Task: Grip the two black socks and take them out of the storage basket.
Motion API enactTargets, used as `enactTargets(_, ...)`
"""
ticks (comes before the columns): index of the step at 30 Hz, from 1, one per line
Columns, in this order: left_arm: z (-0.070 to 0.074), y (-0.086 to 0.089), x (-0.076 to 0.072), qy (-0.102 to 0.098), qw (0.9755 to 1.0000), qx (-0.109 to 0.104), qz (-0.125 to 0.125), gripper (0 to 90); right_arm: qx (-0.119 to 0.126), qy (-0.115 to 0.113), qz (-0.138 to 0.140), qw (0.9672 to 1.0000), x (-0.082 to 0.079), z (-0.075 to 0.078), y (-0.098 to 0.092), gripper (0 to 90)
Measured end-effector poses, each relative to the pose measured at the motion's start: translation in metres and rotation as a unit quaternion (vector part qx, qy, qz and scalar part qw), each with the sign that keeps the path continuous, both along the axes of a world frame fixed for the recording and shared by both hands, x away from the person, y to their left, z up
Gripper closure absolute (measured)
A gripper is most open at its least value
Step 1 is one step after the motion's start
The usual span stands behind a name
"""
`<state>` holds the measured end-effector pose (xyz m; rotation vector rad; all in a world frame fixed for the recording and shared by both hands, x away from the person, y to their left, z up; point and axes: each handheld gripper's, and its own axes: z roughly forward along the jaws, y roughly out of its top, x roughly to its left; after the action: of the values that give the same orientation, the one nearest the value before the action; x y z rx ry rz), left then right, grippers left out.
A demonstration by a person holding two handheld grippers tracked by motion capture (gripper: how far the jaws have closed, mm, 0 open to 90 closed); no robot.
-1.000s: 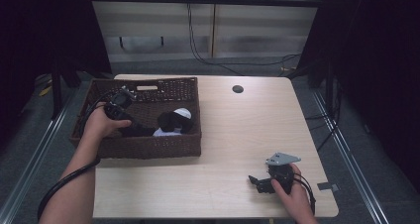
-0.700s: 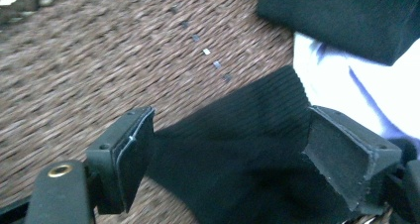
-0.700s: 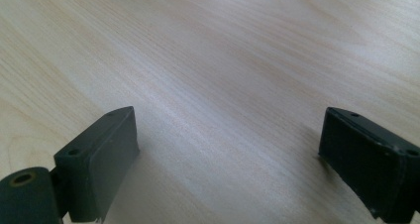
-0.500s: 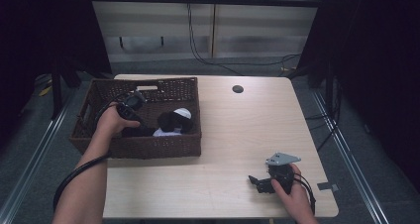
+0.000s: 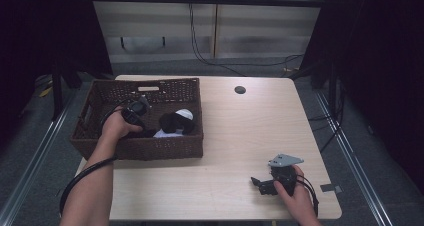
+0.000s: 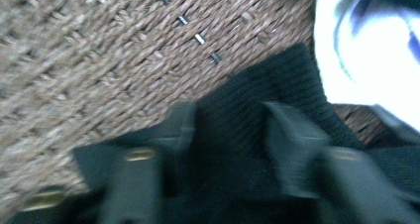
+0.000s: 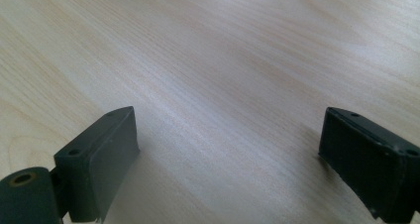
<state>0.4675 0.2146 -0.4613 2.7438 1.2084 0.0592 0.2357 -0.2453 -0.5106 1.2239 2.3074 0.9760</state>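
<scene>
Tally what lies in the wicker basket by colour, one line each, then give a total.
Black knit garments: 2 (one between the left gripper jaws, one beside it)
White cloth: 1
Total: 3

A pale wooden table (image 5: 240, 136) stands on grey floor (image 5: 370, 186) (dark curtains (image 5: 380, 61) flank it).

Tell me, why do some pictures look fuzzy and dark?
In the left gripper view, the left gripper, its jaws just closing on the black knit cloth, looks smeared; the high view is dim with black edges around the table; the right gripper view shows the right gripper sharp over softly shining wood.
</scene>
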Motion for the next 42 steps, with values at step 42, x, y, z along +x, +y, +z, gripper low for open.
enactTargets(42,0.148,0.006,-0.016,0.000,0.9976,-0.066,0.021,83.7,-0.001,0.002,-0.001,1.0000,0.000,0.000,0.000,7.5)
